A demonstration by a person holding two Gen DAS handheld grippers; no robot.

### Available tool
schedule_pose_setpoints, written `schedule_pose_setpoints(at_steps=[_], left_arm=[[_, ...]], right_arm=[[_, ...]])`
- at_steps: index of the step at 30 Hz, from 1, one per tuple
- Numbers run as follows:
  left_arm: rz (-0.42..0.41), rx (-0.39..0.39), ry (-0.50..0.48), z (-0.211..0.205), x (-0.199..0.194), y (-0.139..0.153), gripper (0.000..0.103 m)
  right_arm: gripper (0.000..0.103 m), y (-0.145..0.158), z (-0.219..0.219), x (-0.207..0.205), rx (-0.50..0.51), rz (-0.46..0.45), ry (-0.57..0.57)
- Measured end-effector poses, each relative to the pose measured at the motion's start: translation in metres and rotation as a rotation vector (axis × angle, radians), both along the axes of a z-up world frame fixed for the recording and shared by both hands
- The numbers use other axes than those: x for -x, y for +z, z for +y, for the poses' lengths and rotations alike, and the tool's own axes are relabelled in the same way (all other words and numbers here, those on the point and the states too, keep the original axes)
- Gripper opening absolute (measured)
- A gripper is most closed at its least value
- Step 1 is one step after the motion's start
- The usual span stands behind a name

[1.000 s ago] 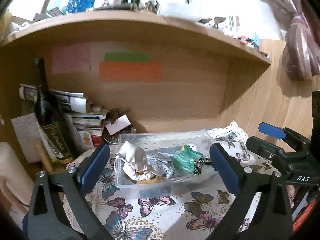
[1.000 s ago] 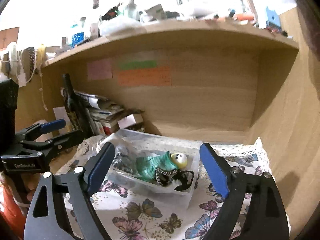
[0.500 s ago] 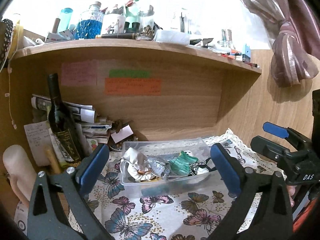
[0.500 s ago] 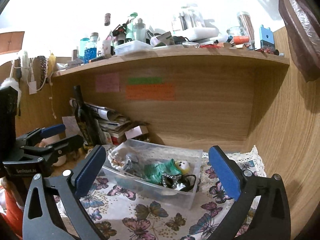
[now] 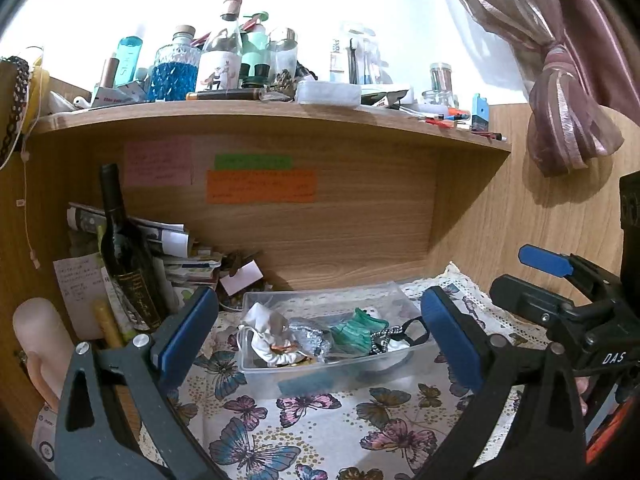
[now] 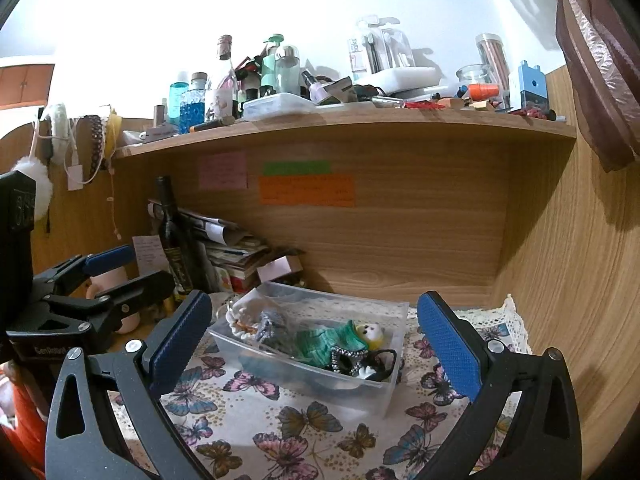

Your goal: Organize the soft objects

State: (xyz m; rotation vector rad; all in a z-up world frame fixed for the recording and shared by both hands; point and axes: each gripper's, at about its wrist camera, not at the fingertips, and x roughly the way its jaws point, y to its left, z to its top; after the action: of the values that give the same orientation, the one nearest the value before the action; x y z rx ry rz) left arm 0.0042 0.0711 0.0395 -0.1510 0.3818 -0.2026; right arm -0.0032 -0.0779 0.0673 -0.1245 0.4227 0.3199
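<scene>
The tablecloth (image 5: 320, 432) bears pink and blue butterflies; a green knit piece (image 6: 326, 342) lies in the clear bin (image 6: 360, 394).

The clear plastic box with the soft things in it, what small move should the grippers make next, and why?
Probably ease both grippers back out and stop. The left gripper and right gripper are open and hold nothing, and the soft items, like the green knitted piece and white cloth bundle, already lie inside the clear plastic box. No soft item shows outside it.
</scene>
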Motion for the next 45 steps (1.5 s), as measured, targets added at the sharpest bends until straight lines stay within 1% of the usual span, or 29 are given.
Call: schedule_pose_setpoints(at_steps=[24, 45], left_arm=[[-0.017, 0.0, -0.003, -0.0065, 0.0054, 0.0053, 0.103], [-0.008, 0.004, -0.005, -0.0079, 0.0032, 0.0043, 0.103]], right_arm=[[0.103, 0.0006, -0.0007, 0.0039, -0.001, 0.0, 0.007], [0.103, -0.0002, 0.0003, 0.0042, -0.001, 0.003, 0.003]])
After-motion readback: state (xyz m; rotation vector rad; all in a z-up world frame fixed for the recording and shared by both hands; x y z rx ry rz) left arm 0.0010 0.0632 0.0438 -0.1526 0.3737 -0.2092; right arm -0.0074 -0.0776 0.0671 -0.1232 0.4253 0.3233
